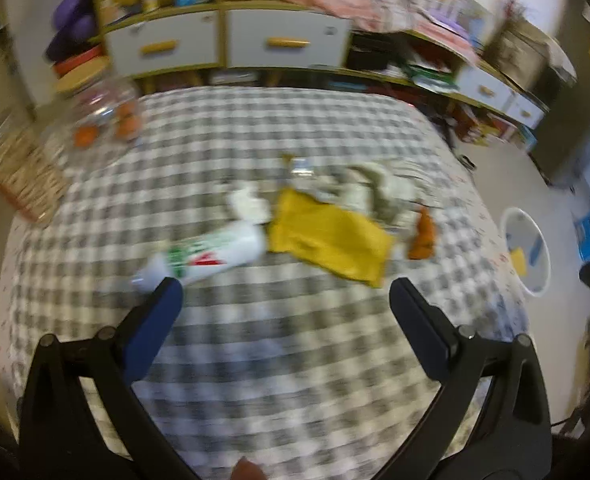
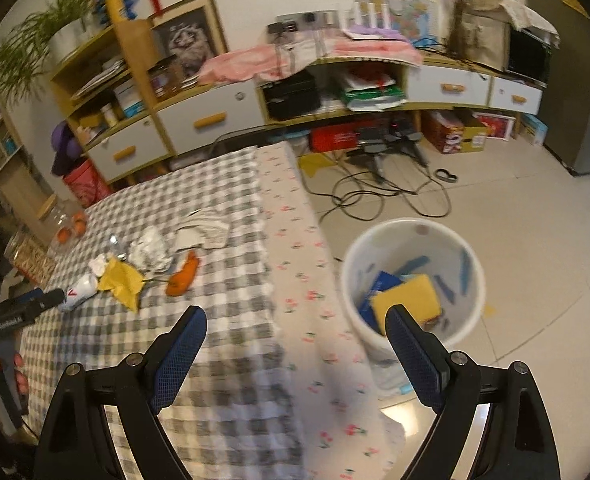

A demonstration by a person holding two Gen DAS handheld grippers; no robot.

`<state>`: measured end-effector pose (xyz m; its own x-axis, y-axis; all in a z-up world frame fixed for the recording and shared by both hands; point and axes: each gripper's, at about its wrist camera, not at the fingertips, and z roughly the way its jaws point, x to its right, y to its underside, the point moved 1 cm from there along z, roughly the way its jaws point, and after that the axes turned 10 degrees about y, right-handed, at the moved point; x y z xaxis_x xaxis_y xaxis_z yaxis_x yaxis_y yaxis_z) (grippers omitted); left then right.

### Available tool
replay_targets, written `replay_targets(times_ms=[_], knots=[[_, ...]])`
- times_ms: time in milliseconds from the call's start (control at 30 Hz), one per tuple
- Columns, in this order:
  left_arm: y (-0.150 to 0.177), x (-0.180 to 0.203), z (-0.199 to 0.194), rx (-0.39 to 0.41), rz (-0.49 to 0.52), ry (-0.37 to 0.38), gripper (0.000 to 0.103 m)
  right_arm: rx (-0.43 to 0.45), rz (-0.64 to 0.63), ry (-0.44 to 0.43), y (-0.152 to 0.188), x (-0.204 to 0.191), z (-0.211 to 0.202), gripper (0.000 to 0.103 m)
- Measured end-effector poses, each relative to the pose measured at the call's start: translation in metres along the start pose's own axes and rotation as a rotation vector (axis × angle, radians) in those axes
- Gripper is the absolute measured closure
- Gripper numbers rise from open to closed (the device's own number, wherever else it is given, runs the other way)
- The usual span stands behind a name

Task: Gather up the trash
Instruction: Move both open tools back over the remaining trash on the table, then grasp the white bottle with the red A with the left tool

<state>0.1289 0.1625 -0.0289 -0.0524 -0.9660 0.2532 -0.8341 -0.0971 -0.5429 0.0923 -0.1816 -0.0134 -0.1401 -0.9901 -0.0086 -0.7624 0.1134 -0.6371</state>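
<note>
Hovering my spread, empty left gripper by the white plastic squeeze bottle lying beside the yellow wrapper; looks light and slick, so I'd pinch mid-body; right gripper spread too.

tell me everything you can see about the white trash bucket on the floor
The white bucket is round, looks like smooth plastic, and stands upright and open-topped on the pale tiled floor beside the table's flowered cloth overhang. Its inner wall carries blue marks or bits. Inside lie a yellow flat piece and a dark blue item leaning beside it. It is only partly filled. In the right wrist view the right tool is open and empty, not touching the bucket. The left wrist view shows it small at the right edge.
</note>
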Motion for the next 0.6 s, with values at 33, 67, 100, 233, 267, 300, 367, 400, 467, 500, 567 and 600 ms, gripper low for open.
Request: replay_targets(times_ms=[33, 67, 100, 233, 267, 300, 367, 400, 467, 500, 567, 600], knots=[[-0.001, -0.014, -0.002, 0.001, -0.027, -0.011, 0.0, -0.003, -0.01, -0.002, -0.001, -0.007, 0.003, 0.008], [-0.001, -0.023, -0.003, 0.001, -0.042, -0.02, 0.0, -0.007, -0.018, -0.005, -0.002, -0.013, 0.006, 0.008], [-0.002, -0.032, -0.004, -0.001, -0.057, -0.033, 0.001, -0.011, -0.025, -0.008, -0.002, -0.019, 0.008, 0.008], [-0.004, -0.069, -0.001, -0.015, -0.115, -0.091, 0.001, -0.028, -0.046, -0.021, -0.005, -0.042, 0.019, 0.008], [-0.005, -0.076, 0.002, -0.024, -0.132, -0.089, 0.001, -0.033, -0.048, -0.024, -0.006, -0.048, 0.022, 0.008], [-0.005, -0.082, 0.004, -0.03, -0.141, -0.08, 0.001, -0.038, -0.05, -0.03, -0.006, -0.054, 0.026, 0.008], [-0.009, -0.088, 0.011, -0.04, -0.148, -0.061, 0.001, -0.054, -0.054, -0.041, -0.007, -0.066, 0.034, 0.008], [-0.011, -0.089, 0.013, -0.039, -0.144, -0.051, 0.001, -0.059, -0.057, -0.044, -0.007, -0.07, 0.036, 0.008], [-0.017, -0.086, 0.02, -0.024, -0.106, -0.018, 0.001, -0.071, -0.065, -0.05, -0.008, -0.079, 0.044, 0.008], [-0.018, -0.085, 0.023, -0.019, -0.078, -0.013, 0.001, -0.079, -0.07, -0.052, -0.008, -0.085, 0.048, 0.008], [-0.02, -0.078, 0.037, -0.036, -0.018, -0.011, 0.002, -0.087, -0.076, -0.053, -0.007, -0.091, 0.054, 0.008], [-0.021, -0.076, 0.043, -0.05, -0.001, -0.006, 0.006, -0.091, -0.08, -0.052, -0.007, -0.095, 0.057, 0.008]])
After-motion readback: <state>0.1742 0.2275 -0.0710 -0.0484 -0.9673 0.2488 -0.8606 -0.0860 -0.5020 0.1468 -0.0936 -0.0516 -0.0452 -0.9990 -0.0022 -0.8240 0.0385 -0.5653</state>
